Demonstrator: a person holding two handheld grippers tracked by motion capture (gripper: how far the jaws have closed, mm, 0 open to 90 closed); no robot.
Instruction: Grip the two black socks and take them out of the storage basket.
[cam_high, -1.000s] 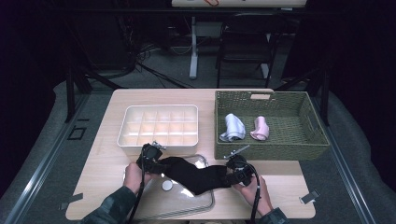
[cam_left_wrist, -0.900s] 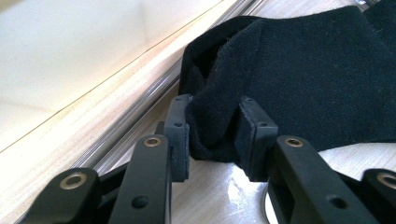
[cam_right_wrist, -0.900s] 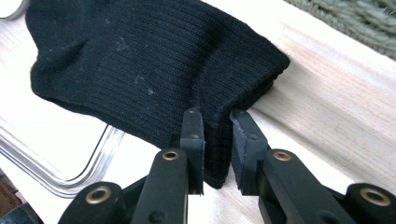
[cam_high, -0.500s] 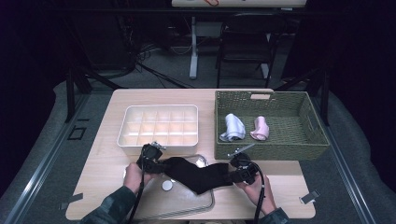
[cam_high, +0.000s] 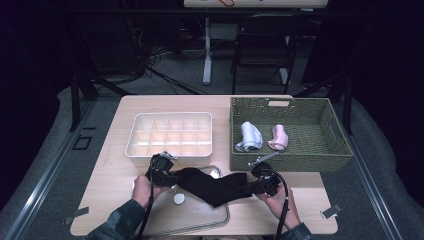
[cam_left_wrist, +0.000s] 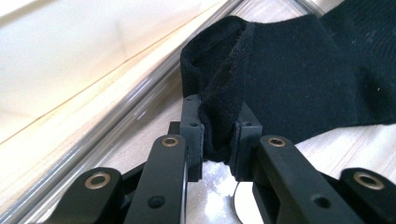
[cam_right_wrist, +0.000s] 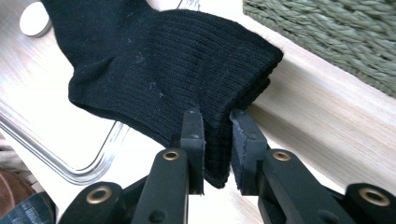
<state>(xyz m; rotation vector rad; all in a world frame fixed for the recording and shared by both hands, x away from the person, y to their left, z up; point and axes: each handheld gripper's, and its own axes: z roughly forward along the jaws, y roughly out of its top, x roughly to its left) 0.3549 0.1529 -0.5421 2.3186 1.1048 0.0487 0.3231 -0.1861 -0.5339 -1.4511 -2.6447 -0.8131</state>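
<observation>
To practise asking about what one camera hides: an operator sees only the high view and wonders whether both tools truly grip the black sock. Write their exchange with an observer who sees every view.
Operator: Is the left tool really gripping?
Observer: Yes. Its jaws have just been closing, and they pinch a bunched fold of the black sock.
Operator: And the right tool?
Observer: It clamps the ribbed cuff edge-on between its pads.
</observation>
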